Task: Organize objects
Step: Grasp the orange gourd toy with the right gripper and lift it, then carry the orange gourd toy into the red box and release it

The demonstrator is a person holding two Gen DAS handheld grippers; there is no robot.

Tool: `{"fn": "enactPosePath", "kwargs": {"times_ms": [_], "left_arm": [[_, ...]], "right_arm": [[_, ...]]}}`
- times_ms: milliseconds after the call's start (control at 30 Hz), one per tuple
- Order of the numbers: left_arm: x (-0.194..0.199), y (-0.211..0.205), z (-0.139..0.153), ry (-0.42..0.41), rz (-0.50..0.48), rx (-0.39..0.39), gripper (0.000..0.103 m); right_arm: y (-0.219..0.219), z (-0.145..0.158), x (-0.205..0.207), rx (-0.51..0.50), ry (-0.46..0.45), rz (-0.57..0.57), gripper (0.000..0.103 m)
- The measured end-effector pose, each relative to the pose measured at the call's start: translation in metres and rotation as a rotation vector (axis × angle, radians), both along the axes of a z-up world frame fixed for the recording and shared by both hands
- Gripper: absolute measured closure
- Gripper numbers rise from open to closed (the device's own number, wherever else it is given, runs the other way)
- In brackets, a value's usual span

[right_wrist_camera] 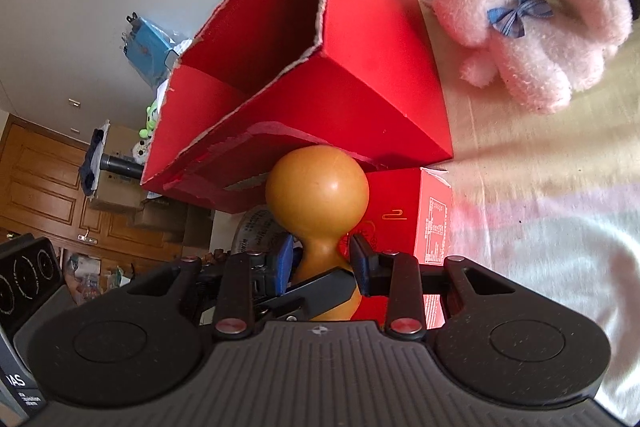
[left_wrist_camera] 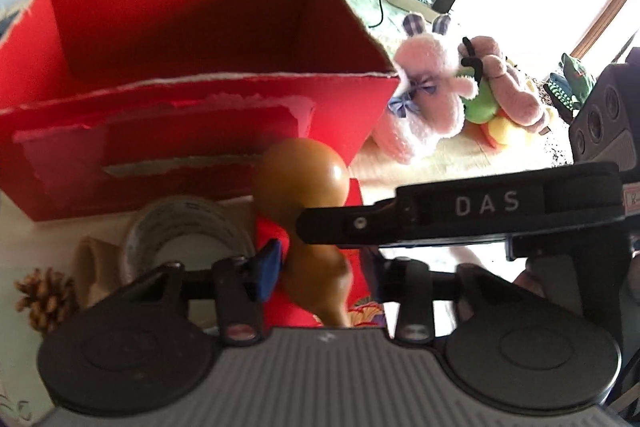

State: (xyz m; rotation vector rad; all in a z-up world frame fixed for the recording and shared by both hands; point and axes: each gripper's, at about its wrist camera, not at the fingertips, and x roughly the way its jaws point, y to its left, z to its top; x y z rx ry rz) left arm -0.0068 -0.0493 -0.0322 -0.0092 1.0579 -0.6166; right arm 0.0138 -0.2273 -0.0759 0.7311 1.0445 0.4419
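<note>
A tape roll (left_wrist_camera: 188,239) and pine cone (left_wrist_camera: 46,297) lie at nine o'clock of the gourd (left_wrist_camera: 302,183), the open red box (left_wrist_camera: 200,75) at twelve, pink plush toys (left_wrist_camera: 432,95) at two. The glossy tan gourd's waist sits clamped in the right gripper (right_wrist_camera: 322,261); the left gripper (left_wrist_camera: 320,267) pinches narrowly on its lower part.

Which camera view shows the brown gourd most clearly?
The right wrist view. There the gourd is sharp and well lit: its round bulb and narrow neck show whole above the right hand-held gripper. In the left wrist view the gourd is blurred, and a black finger crosses its neck.
</note>
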Motion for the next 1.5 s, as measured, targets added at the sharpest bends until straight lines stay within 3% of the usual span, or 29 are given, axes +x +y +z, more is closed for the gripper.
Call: {"fn": "enactPosePath", "kwargs": {"times_ms": [233, 467, 700, 900, 1000, 1300, 1500], "left_arm": [[0.004, -0.004, -0.002, 0.015, 0.024, -0.012, 0.069], [-0.017, -0.005, 0.030, -0.050, 0.004, -0.022, 0.069], [-0.027, -0.007, 0.090, -0.202, 0.023, -0.078, 0.069], [0.011, -0.007, 0.120, -0.320, 0.061, -0.059, 0.069], [0.041, -0.003, 0.119, -0.310, 0.055, -0.056, 0.069], [0.116, 0.019, 0.081, -0.209, -0.019, -0.051, 0.068], [0.155, 0.018, 0.049, -0.103, -0.069, -0.048, 0.068]], "right_arm": [[-0.009, 0.007, -0.001, 0.011, -0.024, 0.051, 0.071], [-0.033, 0.047, -0.015, 0.021, -0.126, 0.143, 0.073], [-0.044, 0.104, 0.003, 0.015, -0.315, 0.174, 0.073], [-0.021, 0.124, 0.056, -0.036, -0.331, 0.124, 0.073], [-0.007, 0.120, 0.077, -0.082, -0.319, 0.099, 0.073], [0.022, 0.097, 0.112, -0.237, -0.250, 0.038, 0.073], [0.031, 0.084, 0.125, -0.333, -0.205, 0.007, 0.083]]}}
